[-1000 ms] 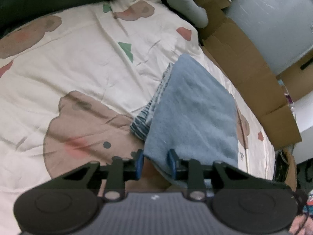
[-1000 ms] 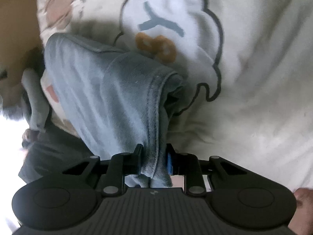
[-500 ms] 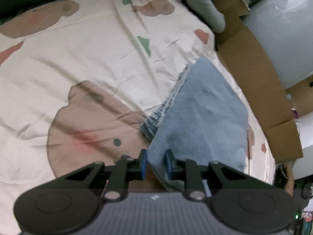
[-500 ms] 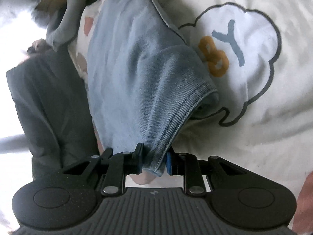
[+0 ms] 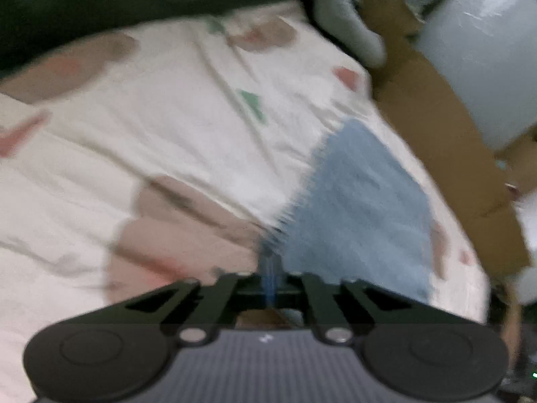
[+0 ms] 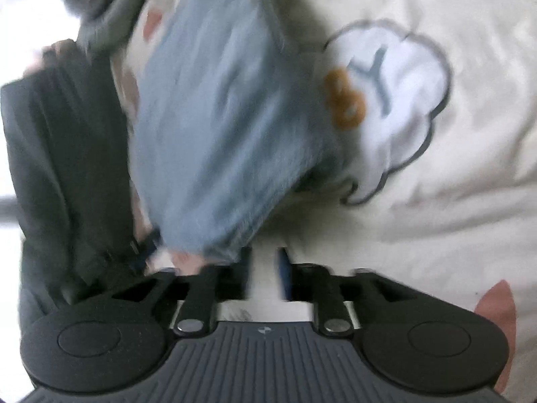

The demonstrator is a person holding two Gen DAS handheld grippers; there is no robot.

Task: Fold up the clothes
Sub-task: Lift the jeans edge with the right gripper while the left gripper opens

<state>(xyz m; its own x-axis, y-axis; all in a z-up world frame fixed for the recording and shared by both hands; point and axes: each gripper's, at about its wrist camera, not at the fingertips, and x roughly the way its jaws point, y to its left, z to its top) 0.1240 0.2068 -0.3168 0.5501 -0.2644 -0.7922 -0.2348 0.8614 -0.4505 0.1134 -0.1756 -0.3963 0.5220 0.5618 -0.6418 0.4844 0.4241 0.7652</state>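
Right wrist view: right gripper jaws just opened, empty; blue denim garment lies just beyond. Left gripper clamped shut at its corner.

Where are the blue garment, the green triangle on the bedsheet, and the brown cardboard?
blue garment (image 5: 362, 215): left wrist view, middle of its flat top.
green triangle (image 5: 252, 104): left wrist view, centre of the print on the sheet.
cardboard (image 5: 446, 141): left wrist view, its broad flat face.

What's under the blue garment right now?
The blue garment lies on the cream printed bedspread, near its edge by the cardboard. Anything beneath the fabric itself is covered.
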